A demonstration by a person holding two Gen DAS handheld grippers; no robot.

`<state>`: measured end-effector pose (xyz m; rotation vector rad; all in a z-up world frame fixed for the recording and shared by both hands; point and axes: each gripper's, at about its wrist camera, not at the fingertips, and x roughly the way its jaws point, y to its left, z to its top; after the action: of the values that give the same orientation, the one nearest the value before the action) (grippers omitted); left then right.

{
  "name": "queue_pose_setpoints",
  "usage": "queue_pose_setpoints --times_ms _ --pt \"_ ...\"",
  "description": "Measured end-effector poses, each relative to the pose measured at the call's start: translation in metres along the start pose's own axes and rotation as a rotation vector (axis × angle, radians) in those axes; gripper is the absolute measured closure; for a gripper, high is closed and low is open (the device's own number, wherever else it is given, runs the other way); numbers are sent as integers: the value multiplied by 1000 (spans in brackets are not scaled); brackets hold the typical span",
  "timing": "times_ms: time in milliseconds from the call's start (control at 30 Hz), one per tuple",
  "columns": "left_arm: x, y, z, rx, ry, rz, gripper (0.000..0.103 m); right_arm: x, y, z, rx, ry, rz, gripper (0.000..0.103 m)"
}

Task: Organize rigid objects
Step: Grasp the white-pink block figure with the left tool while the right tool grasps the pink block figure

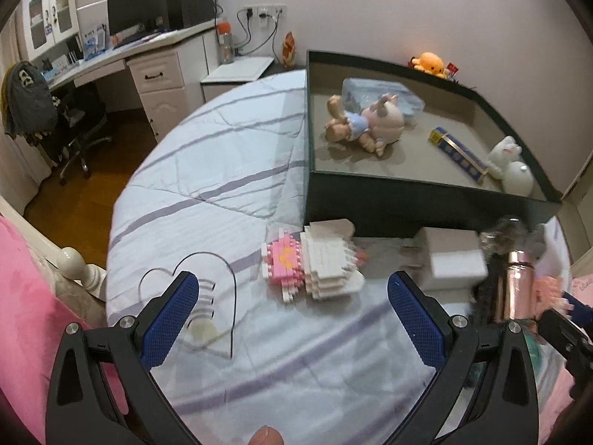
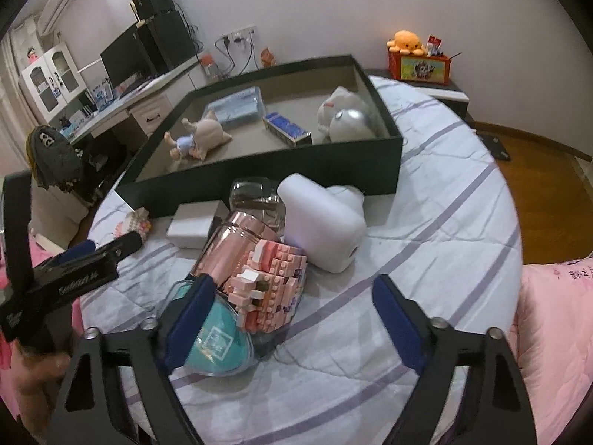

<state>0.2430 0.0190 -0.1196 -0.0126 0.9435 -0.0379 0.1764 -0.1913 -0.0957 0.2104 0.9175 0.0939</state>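
My left gripper (image 1: 292,311) is open and empty over the striped bedspread, just short of a pink-and-white brick model (image 1: 311,263). A clear heart-shaped stand (image 1: 192,296) lies by its left finger. My right gripper (image 2: 292,319) is open and empty, with a pink brick figure (image 2: 270,282) between and ahead of its fingers. A rose-gold bottle (image 2: 233,248), a teal heart case (image 2: 218,341), a white device (image 2: 326,222) and a small white box (image 2: 192,222) lie close by. A dark tray (image 1: 407,193) holds a doll (image 1: 352,126), a blue box (image 1: 459,152) and a white toy (image 1: 511,167).
The left gripper's body (image 2: 66,274) shows at the left of the right wrist view. A desk with a monitor (image 1: 137,7) and an office chair (image 1: 70,126) stand beyond the bed. A pink quilt (image 2: 552,307) lies at the right. An orange plush (image 2: 406,42) sits on a nightstand box.
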Motion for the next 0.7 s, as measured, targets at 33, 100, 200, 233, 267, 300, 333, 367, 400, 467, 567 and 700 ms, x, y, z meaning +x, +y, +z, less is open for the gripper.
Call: queue_pose_setpoints --times_ms 33,100,200,233,267,300,333,367,400,467,567,700 --pt "5 0 1 2 9 2 0 2 0 0 4 1 15 22" --pt "14 2 2 2 26 3 0 2 0 2 2 -6 5 28" --pt "19 0 3 9 24 6 0 3 -2 3 9 -1 13 38" --pt "21 -1 3 12 23 7 0 3 -3 3 10 2 17 38" --pt "22 -2 4 15 23 6 0 4 -3 4 7 4 13 38" --pt "22 -4 5 17 23 1 1 5 -3 4 4 5 14 38" --pt "22 -4 6 18 21 -6 2 6 -3 4 4 6 18 39" --pt "23 -5 6 18 20 -10 5 5 -3 5 3 6 18 39" --pt "22 -5 6 19 16 -10 7 5 -2 5 -2 5 17 41" --pt "20 -5 6 17 5 -4 18 5 -1 5 -3 6 22 48" --pt "16 -7 4 24 -4 -16 30 8 2 1 -17 29 22 65" --pt "13 -12 2 51 -9 -21 40 14 2 -5 -12 50 18 68"
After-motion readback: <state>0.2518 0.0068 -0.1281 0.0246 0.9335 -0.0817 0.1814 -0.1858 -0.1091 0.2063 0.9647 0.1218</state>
